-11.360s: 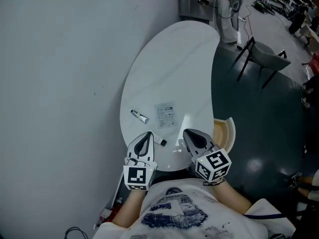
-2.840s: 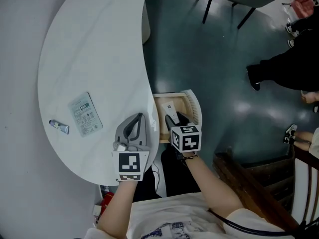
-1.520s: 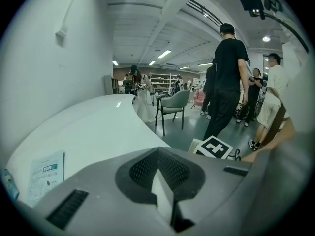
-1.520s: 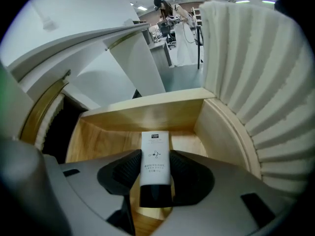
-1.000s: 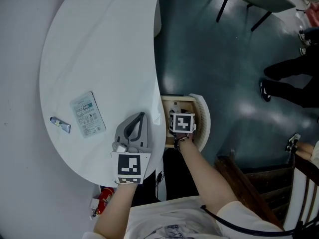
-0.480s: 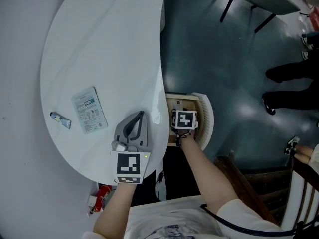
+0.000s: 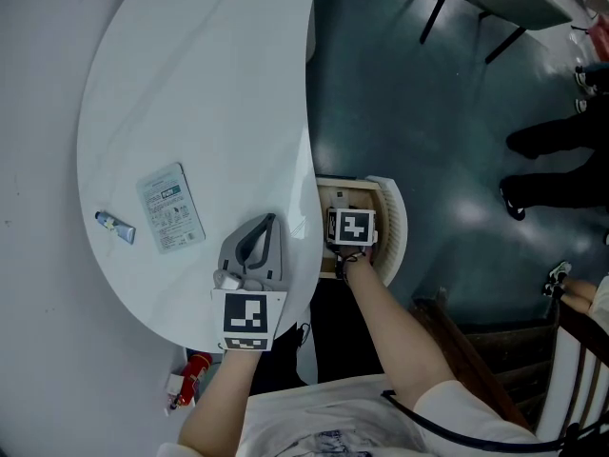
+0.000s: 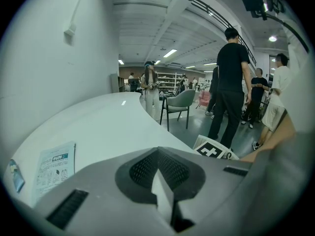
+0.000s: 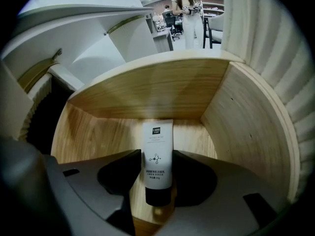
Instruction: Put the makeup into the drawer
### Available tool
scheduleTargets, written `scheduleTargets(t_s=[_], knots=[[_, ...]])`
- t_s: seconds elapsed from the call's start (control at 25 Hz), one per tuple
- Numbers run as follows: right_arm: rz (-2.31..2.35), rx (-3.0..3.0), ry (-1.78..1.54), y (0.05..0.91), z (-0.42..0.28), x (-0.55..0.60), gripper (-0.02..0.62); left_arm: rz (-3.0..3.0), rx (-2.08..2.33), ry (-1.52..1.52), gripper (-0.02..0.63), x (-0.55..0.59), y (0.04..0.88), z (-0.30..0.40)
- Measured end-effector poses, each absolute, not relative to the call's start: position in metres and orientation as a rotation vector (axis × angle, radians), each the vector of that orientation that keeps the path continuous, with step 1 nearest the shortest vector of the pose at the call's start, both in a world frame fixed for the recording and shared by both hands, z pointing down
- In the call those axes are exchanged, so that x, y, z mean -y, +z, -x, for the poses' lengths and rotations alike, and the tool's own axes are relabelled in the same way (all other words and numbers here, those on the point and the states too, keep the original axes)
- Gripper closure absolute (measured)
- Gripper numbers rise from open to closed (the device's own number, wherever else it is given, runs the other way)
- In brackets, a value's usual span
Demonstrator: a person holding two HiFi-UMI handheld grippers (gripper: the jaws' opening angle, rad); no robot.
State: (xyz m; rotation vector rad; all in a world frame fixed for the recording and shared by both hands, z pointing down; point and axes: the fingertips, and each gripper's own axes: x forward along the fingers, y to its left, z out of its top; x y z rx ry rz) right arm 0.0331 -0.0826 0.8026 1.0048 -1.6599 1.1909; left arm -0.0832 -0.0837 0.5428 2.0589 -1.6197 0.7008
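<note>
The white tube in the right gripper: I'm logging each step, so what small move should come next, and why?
Probably open the right gripper to let go of the white tube: its fingers clamp the tube on both sides, and the tube is well down inside the wooden drawer, close to its floor.

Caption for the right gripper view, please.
Right tool grips a white tube, cap toward the camera, inside the wooden drawer.
</note>
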Motion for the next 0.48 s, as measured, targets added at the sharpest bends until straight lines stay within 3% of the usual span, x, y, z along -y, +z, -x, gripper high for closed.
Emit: scheduleTargets(t_s=[0.48], knots=[[-1.034,1.734,1.217,0.769,-0.041,0.084,0.399,-2.054,1.659,0.683,0.560,0.068,0.531,0.090]])
